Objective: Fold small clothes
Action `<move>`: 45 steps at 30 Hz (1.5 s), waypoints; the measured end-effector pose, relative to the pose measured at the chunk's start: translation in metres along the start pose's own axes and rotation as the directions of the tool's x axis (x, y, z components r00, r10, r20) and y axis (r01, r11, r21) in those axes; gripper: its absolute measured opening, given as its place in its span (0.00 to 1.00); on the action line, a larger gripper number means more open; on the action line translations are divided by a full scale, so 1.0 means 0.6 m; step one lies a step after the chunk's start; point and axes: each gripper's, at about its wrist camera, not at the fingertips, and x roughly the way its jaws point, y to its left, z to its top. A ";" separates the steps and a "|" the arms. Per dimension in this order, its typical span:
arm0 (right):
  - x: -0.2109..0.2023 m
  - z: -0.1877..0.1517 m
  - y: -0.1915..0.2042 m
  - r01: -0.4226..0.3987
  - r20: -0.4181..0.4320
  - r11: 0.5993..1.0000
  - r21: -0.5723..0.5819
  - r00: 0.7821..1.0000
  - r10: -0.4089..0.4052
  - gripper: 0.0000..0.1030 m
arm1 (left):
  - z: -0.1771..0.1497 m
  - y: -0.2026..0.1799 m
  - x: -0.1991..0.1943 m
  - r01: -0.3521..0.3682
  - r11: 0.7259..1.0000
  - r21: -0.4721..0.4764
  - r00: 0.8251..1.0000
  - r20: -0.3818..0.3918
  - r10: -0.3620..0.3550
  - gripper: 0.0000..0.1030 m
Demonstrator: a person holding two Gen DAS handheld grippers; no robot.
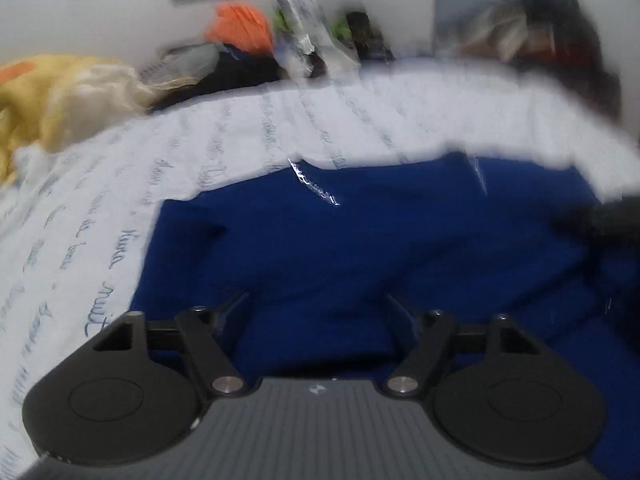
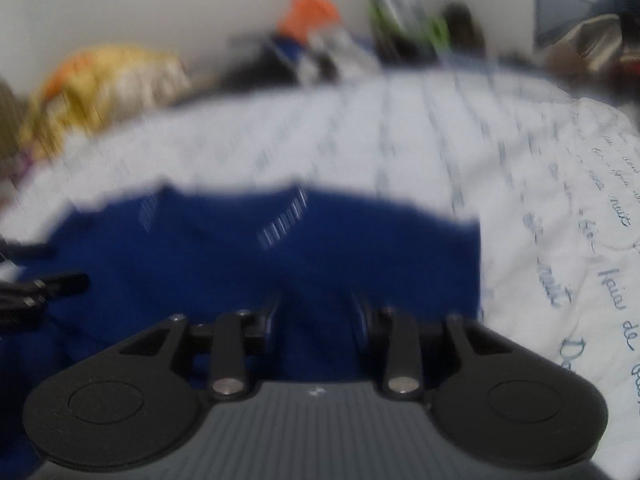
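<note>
A dark blue garment (image 1: 360, 248) lies spread on a white bedcover with blue handwriting (image 1: 200, 148). My left gripper (image 1: 318, 300) is open, its fingers apart just above the garment's near part. In the right wrist view the same blue garment (image 2: 240, 248) fills the middle. My right gripper (image 2: 316, 304) is open over its near edge, with blue cloth showing between the fingers. The left gripper's fingers (image 2: 52, 284) show at the left edge of the right wrist view. Both views are blurred.
A yellow cloth heap (image 1: 64, 96) lies at the far left of the bed. Orange (image 1: 240, 26) and dark clothes and clutter are piled along the back wall. The bedcover (image 2: 540, 220) stretches out right of the garment.
</note>
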 end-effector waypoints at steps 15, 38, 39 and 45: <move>-0.166 -0.092 -0.072 -0.004 -0.023 0.971 0.240 1.000 0.009 0.81 | -0.115 0.047 -0.155 -0.130 0.981 -0.142 0.991 -0.064 0.122 0.86; -0.278 -0.238 -0.110 -0.304 -0.027 0.776 0.553 0.924 0.381 0.68 | -0.241 0.093 -0.317 0.124 0.885 -0.448 0.986 -0.040 -0.159 0.80; -0.280 -0.240 -0.107 -0.313 -0.023 0.776 0.548 0.922 0.387 0.68 | -0.243 0.088 -0.319 0.115 0.893 -0.435 0.988 -0.041 -0.147 0.77; -0.266 -0.231 -0.101 -0.261 -0.109 0.853 0.452 0.933 0.343 0.04 | -0.228 0.097 -0.312 -0.033 0.948 -0.316 0.993 -0.119 -0.005 0.10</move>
